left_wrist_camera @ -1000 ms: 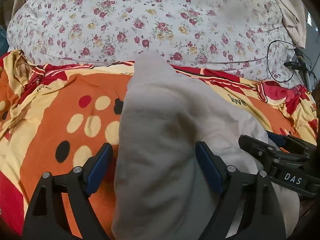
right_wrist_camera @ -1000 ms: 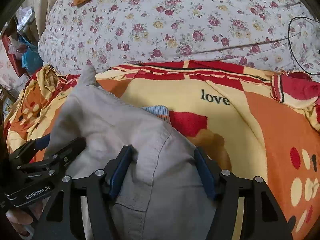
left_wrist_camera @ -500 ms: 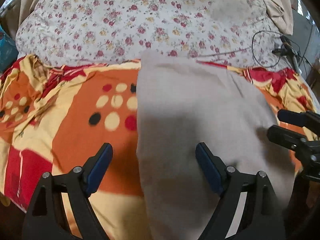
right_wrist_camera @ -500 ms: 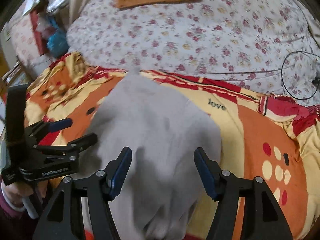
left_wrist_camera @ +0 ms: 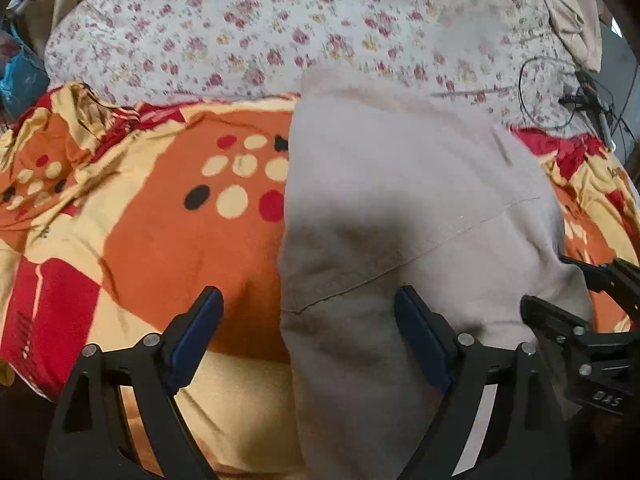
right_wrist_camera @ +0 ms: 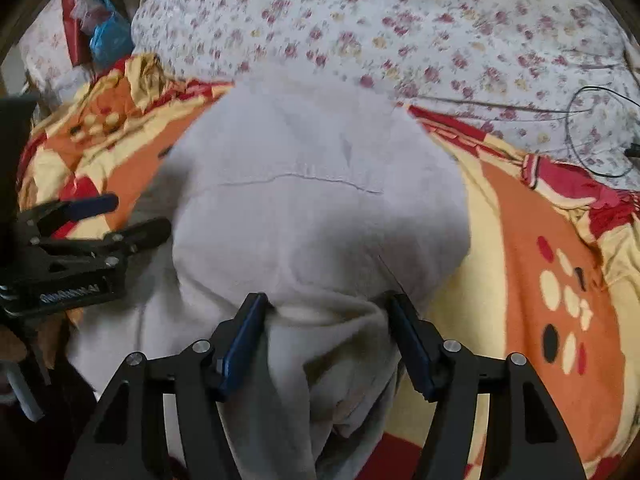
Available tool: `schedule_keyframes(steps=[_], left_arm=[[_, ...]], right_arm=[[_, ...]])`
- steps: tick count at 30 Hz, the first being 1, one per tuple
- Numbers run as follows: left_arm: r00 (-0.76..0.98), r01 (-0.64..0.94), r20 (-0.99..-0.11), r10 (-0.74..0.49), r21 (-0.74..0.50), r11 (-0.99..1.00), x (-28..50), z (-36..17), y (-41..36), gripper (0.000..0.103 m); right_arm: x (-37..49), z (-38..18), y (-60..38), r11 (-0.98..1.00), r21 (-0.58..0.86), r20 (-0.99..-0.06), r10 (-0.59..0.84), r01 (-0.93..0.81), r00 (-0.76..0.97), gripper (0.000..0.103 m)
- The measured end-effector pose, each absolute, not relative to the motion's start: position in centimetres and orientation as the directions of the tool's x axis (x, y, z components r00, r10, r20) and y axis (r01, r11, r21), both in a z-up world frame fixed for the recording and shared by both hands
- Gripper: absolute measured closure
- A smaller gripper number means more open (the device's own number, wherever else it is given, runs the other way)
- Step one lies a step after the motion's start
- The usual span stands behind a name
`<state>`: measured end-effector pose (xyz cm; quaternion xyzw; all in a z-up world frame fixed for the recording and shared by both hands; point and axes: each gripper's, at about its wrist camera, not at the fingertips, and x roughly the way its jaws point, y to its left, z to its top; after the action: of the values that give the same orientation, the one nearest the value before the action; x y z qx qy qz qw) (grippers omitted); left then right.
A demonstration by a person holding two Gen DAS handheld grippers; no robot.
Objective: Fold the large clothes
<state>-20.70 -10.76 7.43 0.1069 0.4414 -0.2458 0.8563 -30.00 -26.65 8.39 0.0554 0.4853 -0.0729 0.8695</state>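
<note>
A large pale grey garment (left_wrist_camera: 404, 208) lies spread lengthwise on the orange, red and yellow blanket (left_wrist_camera: 152, 216); it also shows in the right wrist view (right_wrist_camera: 316, 200). My left gripper (left_wrist_camera: 308, 320) is open, its jaws wide, over the garment's near left edge. My right gripper (right_wrist_camera: 326, 328) is open too, with bunched near-end cloth lying between its fingers. Each gripper shows in the other's view, the right one (left_wrist_camera: 592, 320) at the garment's right side and the left one (right_wrist_camera: 92, 232) at its left.
A white floral quilt (left_wrist_camera: 304, 28) lies beyond the blanket. A black cable (left_wrist_camera: 560, 92) loops at the far right. Blue and red bags (right_wrist_camera: 100, 36) sit at the far left. A beige cloth (left_wrist_camera: 572, 20) lies at the far right corner.
The garment went from bunched and lifted to spread out along the blanket. Both grippers pulled back toward its near end and stayed open.
</note>
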Motion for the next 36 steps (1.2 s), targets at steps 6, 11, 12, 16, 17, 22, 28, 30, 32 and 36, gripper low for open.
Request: schedule_keyframes(steps=[6,11,12,16,17,22,28,30,32,36], left_arm=[[0.547,0.492,-0.767,-0.335,-0.028,0.87,-21.7,9.6,-10.4,0.015],[0.577,0.487,-0.744,-0.339,-0.02,0.873,-22.5,10.4,-9.8,0.015],[0.584,0.483,-0.739,-0.336,-0.016,0.876,-22.7,10.5,-9.7,0.015],[0.589,0.479,-0.731,-0.344,-0.028,0.878,-22.9,10.6,-9.3,0.015],[0.589,0.477,-0.73,-0.346,-0.031,0.878,-22.9,10.6,-9.3,0.015],[0.605,0.464,-0.721,-0.338,-0.025,0.885,-22.9,10.7,-9.1,0.015],[0.612,0.456,-0.721,-0.325,-0.014,0.89,-23.0,10.5,-9.1,0.015],[0.611,0.456,-0.722,-0.323,-0.012,0.89,-22.9,10.5,-9.1,0.015],[0.612,0.455,-0.722,-0.324,-0.014,0.891,-23.0,10.5,-9.1,0.015],[0.619,0.453,-0.716,-0.323,-0.01,0.891,-23.1,10.6,-9.0,0.015]], right_arm=[[-31.5,11.7,-26.6,0.956,0.083,-0.802,-0.104,0.282,0.589,0.024],[-31.9,12.2,-26.5,0.937,0.098,-0.783,-0.134,0.334,0.607,0.022],[-32.0,12.1,-26.5,0.933,0.098,-0.785,-0.142,0.347,0.603,0.022],[-31.9,12.0,-26.3,0.931,0.089,-0.786,-0.153,0.355,0.599,0.022],[-31.9,12.0,-26.2,0.931,0.081,-0.785,-0.161,0.356,0.599,0.022],[-31.9,12.0,-25.8,0.933,0.071,-0.777,-0.17,0.354,0.606,0.022],[-31.7,11.7,-25.9,0.932,0.072,-0.778,-0.17,0.354,0.605,0.022],[-31.6,11.6,-25.9,0.931,0.071,-0.776,-0.173,0.357,0.607,0.021],[-31.6,11.6,-25.9,0.932,0.066,-0.774,-0.177,0.356,0.608,0.021],[-31.5,11.6,-25.8,0.935,0.059,-0.77,-0.181,0.351,0.612,0.021]])
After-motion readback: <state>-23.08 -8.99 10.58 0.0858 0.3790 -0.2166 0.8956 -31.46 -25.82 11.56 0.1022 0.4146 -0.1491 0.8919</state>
